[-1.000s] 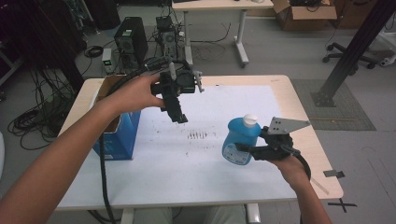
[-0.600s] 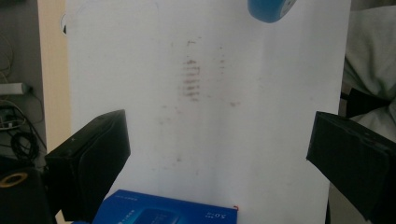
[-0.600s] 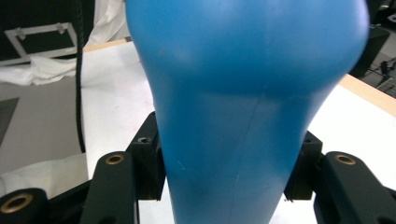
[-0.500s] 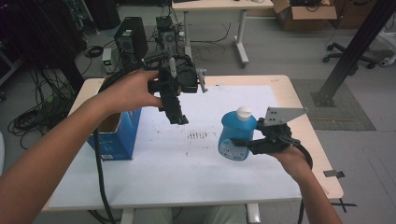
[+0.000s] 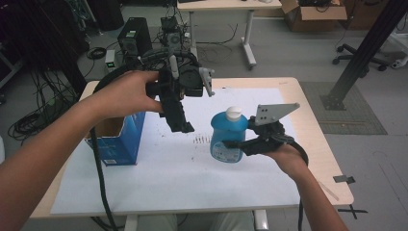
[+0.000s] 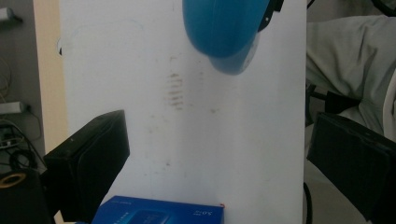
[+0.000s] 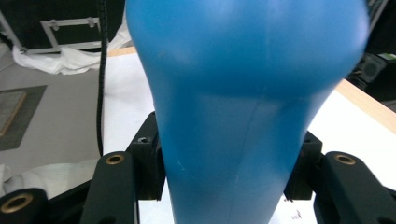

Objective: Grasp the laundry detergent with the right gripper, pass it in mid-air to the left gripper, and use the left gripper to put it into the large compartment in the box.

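Blue plastic bottle (image 5: 228, 137) with a white cap sits clamped in the right gripper (image 5: 243, 143), jaws pressed against both its sides, lifted just above the white sheet (image 5: 192, 173). Left of the bottle, the left gripper (image 5: 180, 122) hangs with jaws wide apart, holding nothing. Farther left stands an open blue box (image 5: 118, 139).

high view: above, forward-down on table (image 5: 317, 159); left gripper view: downward | right: close on blue bottle (image 7: 243, 112), shared

Blue box (image 5: 118, 139); white-covered table (image 5: 192, 183)
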Available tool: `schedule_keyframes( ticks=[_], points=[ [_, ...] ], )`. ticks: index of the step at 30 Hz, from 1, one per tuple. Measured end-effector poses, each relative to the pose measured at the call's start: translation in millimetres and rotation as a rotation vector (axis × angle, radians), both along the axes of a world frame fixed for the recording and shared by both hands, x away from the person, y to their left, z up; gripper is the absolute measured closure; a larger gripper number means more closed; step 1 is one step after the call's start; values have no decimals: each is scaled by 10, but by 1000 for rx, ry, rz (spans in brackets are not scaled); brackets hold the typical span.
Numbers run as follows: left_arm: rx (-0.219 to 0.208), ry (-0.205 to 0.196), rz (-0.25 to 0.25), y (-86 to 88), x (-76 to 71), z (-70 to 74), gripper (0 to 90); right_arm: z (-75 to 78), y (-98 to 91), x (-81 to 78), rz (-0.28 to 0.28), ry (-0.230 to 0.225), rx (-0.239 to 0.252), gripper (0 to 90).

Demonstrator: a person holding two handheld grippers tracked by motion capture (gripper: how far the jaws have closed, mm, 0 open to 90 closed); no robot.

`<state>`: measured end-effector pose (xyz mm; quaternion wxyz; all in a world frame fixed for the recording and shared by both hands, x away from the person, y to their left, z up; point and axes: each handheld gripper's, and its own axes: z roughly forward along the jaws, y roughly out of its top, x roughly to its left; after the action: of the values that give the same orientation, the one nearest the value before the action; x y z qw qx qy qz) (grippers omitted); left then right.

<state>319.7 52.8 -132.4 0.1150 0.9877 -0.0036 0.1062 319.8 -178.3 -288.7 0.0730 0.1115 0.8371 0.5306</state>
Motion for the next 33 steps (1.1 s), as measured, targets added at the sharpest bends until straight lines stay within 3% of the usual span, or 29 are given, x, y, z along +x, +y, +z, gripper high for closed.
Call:
schedule_keyframes(
  ticks=[13,33],
  points=[
    [-47,45,-30,-15,-81,91,56,7,358,49,74,-15,-7,444],
    [-8,66,-34,-41,-17,-51,57,-36,709,53,140,-25,-32,445]
  ],
)
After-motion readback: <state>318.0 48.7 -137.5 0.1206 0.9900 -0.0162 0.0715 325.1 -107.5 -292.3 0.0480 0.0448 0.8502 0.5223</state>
